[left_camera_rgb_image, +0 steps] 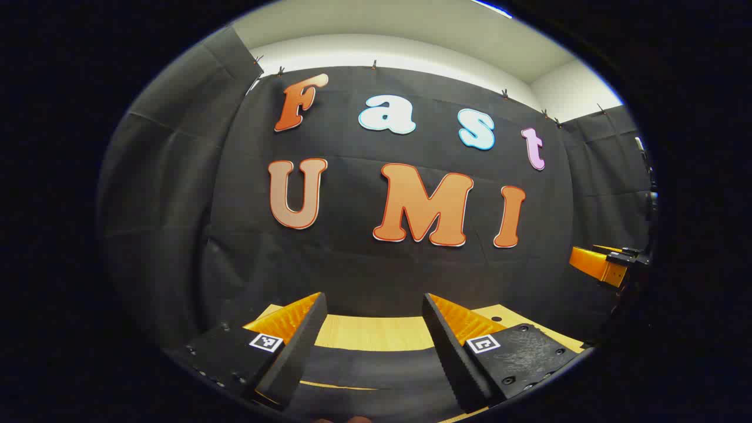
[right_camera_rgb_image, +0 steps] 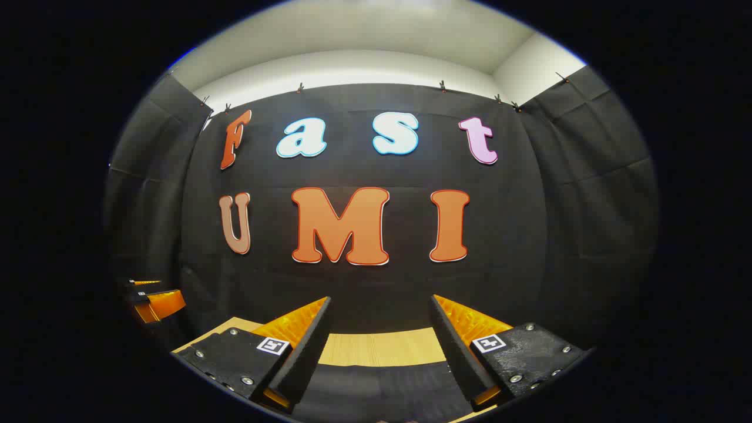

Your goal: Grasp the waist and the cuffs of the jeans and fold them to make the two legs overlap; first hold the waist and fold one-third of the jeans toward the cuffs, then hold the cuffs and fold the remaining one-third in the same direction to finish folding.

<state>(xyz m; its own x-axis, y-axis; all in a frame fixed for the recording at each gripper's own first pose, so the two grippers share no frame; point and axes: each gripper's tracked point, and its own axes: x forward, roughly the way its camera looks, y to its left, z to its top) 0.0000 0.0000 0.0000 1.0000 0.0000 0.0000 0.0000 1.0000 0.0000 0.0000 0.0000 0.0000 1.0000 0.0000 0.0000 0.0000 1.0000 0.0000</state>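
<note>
Dark jeans (left_camera_rgb_image: 376, 376) lie flat on the counter (left_camera_rgb_image: 364, 332) near its front edge, beneath the left tool (left_camera_rgb_image: 374, 329) and right tool (right_camera_rgb_image: 380, 332), both gaping wide and empty. Denim looks soft, weighty; pinch waistband and cuffs.

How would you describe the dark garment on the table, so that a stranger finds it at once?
Start from the black cloth wall at the back, then look down to the light wooden table at its foot. The dark garment, probably the jeans, lies on the table's near part, between the right gripper's open jaws. It alone is dark against pale wood.
</note>
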